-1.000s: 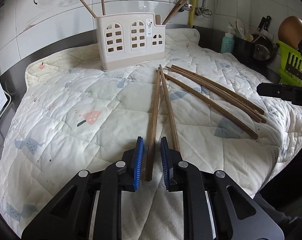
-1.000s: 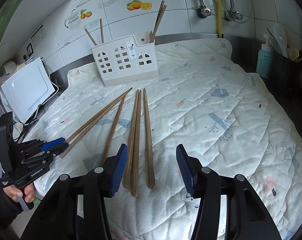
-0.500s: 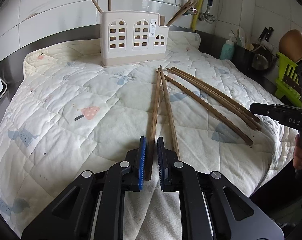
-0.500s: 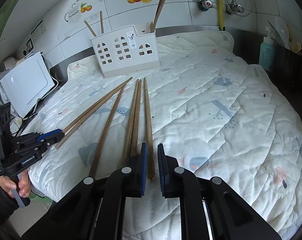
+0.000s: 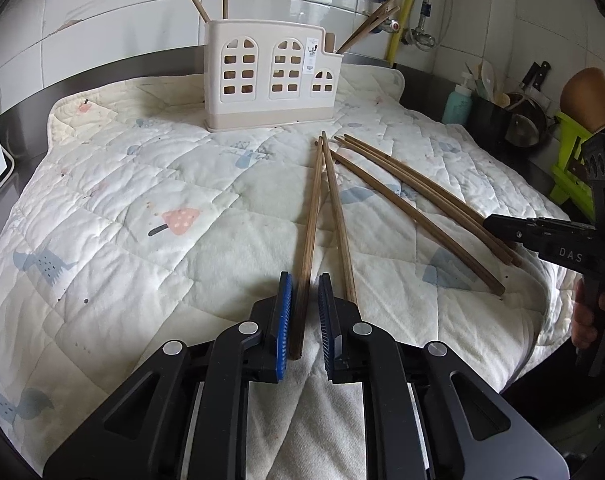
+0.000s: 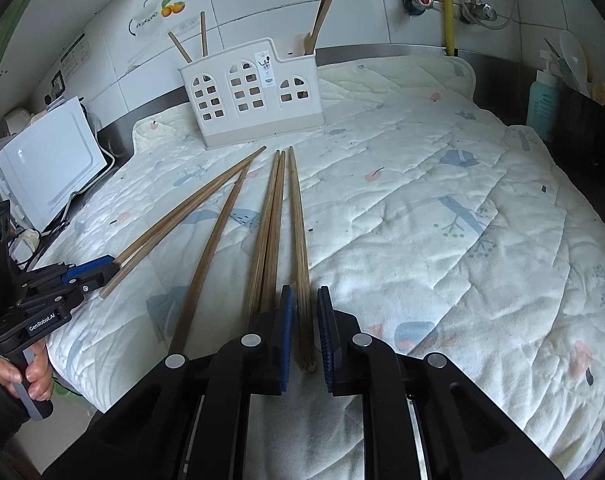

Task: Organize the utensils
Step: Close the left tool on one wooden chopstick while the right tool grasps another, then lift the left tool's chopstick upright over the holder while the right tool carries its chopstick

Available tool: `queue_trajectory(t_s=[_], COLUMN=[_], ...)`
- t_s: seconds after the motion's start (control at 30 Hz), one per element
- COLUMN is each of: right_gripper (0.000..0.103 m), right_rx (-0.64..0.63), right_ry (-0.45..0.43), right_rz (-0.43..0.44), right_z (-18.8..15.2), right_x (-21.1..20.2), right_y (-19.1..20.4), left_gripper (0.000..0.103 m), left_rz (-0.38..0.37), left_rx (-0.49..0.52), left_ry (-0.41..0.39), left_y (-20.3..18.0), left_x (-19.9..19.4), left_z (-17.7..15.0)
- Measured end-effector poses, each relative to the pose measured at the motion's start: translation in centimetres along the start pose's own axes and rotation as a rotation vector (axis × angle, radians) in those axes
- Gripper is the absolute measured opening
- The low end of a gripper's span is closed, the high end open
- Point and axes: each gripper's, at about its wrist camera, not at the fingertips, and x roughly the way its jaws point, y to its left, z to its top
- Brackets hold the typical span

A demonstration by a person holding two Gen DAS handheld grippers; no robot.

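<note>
Several long wooden chopsticks lie on a quilted white mat point(image 5: 142, 208). A white utensil holder point(image 5: 270, 76) with arched holes stands at the back, with chopsticks upright in it; it also shows in the right wrist view point(image 6: 254, 92). My left gripper point(image 5: 304, 312) is shut on the near end of one chopstick point(image 5: 310, 216); a second chopstick point(image 5: 338, 216) lies just right of it. My right gripper point(image 6: 304, 320) is shut on the near end of the rightmost chopstick point(image 6: 298, 220). Two more chopsticks point(image 6: 268, 220) lie touching its left finger.
A white appliance point(image 6: 50, 160) stands left of the mat. A teal bottle point(image 5: 456, 104), dark pots point(image 5: 518, 124) and a green rack point(image 5: 574, 160) stand at the right. A yellow pipe point(image 6: 448, 4) and taps are on the tiled wall. The mat's front edge overhangs the counter.
Both grippers have closed on a chopstick each; the right one was wide open a second ago. The chopsticks still lie where they were on the mat.
</note>
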Motion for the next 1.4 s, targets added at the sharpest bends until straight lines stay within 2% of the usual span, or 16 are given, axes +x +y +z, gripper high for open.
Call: queue_trajectory(t_s=[0.1,0.27,0.4,0.63,0.83,1.1,1.4], right_gripper=[0.013,0.013,0.008,0.007,0.007,0.007,0.007], right_rx=[-0.004,-0.085,-0.118,-0.102,-0.106,-0.078,-0.097], right_ry=[-0.013,-0.029,-0.031,-0.034,-0.092,-0.167,-0.216], right_rz=[-0.008,-0.071,-0.105,-0.092,-0.081,-0.040,-0.034], right_z=[0.0,-0.2,-0.3,0.0,1.3,3.5,4.9], right_x=[0.1,0.3,0.3,-0.5,-3.1,-6.3,-8.1], right_y=[0.1,1.3,1.6,1.4,1.7,2.0,2.8], left_gripper=[0.014,0.014,0.014,0.011,0.006,0.005,0.005], left_rz=[-0.011,-0.009,-0.023,0.003,0.010,0.013,0.009], left_rx=[-0.020,-0.019,-0.041,-0.003,-0.012,-0.004,-0.014], left_ry=[-0.001,-0.001,-0.001,-0.005,-0.013,-0.040,-0.068], left_y=[0.2,0.1,0.4,0.0,0.0,-0.7,-0.7], left_x=[0.0,0.0,0.0,0.1,-0.3,-1.3,-2.5], left_z=[0.0,-0.1,0.0,0.0,0.2,0.4,0.9])
